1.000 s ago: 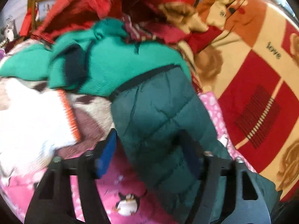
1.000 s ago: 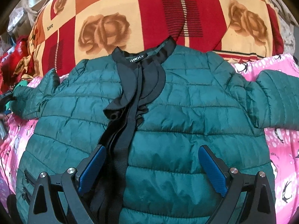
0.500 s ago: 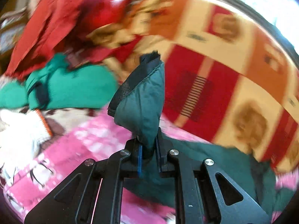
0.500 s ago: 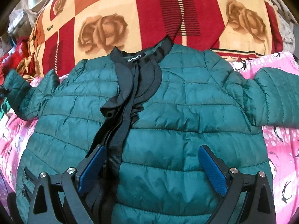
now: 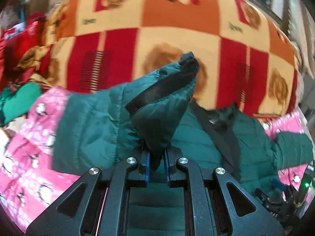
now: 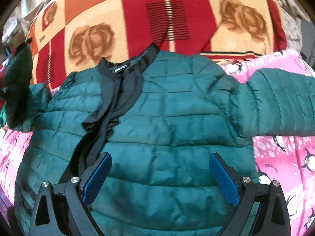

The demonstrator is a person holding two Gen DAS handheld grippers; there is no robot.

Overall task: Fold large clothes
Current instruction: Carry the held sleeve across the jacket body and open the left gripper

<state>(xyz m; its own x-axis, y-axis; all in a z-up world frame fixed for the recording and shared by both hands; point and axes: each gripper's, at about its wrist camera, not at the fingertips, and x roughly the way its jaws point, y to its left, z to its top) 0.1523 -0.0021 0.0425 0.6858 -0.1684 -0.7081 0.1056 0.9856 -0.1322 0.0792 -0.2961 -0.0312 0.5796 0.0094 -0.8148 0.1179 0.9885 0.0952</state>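
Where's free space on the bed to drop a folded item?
Free: pink penguin sheet below the jacket's outstretched sleeve, and rose blanket beyond the collar. Crowded: clothes pile at far left; the green jacket fills the middle.

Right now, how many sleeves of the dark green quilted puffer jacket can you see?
2. One sleeve is pinched in the shut left gripper and lifted over the jacket; the other sleeve lies flat on the pink penguin blanket.

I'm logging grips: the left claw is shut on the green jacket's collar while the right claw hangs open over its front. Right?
Not the collar: the left claw is shut on the sleeve cuff of the green jacket, per the left wrist view. The right claw is open.
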